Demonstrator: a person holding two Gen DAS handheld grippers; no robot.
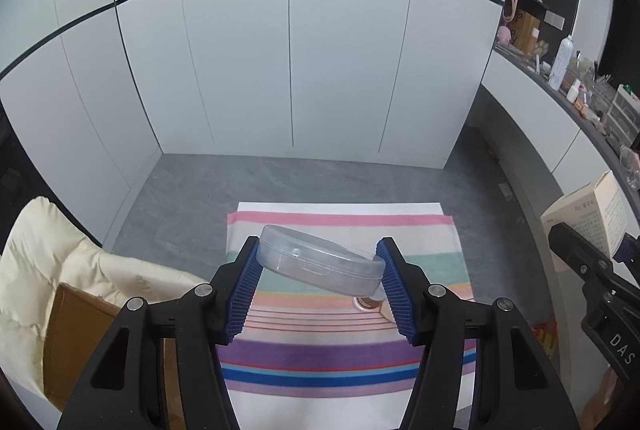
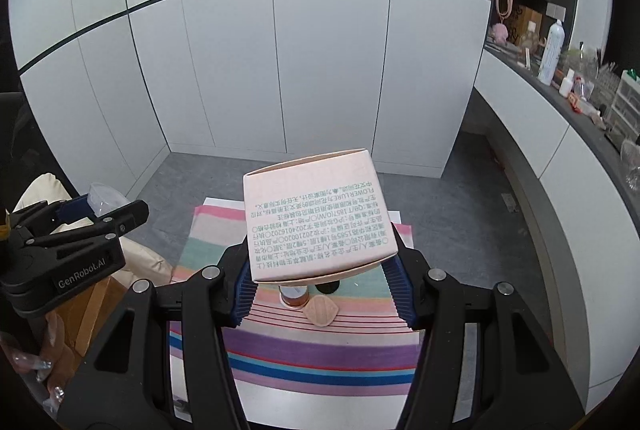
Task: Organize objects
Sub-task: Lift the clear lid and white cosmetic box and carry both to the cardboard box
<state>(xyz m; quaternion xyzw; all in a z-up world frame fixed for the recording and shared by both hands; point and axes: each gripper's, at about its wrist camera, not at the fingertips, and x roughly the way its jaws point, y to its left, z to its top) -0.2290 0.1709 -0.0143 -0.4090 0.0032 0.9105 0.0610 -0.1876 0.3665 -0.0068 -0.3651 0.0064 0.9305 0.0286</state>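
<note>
My left gripper [image 1: 320, 270] is shut on a clear round plastic case [image 1: 320, 260], held tilted above the striped cloth [image 1: 340, 362]. My right gripper [image 2: 320, 272] is shut on a pale pink printed carton [image 2: 316, 214], held high above the striped cloth [image 2: 320, 350]. The carton also shows in the left wrist view [image 1: 588, 218] at the right edge, and the case shows in the right wrist view [image 2: 102, 196] at the left. On the cloth lie a small brown jar [image 2: 294, 298], a black round cap [image 2: 326, 287] and a pink diamond-shaped piece [image 2: 320, 312], partly hidden under the carton.
The cloth lies on a grey floor [image 1: 188, 198] before white cabinet doors [image 1: 288, 62]. A cream cushion [image 1: 32, 254] and a brown cardboard box [image 1: 76, 334] sit at the left. A dark counter [image 2: 560, 98] at the right carries bottles and small drawers.
</note>
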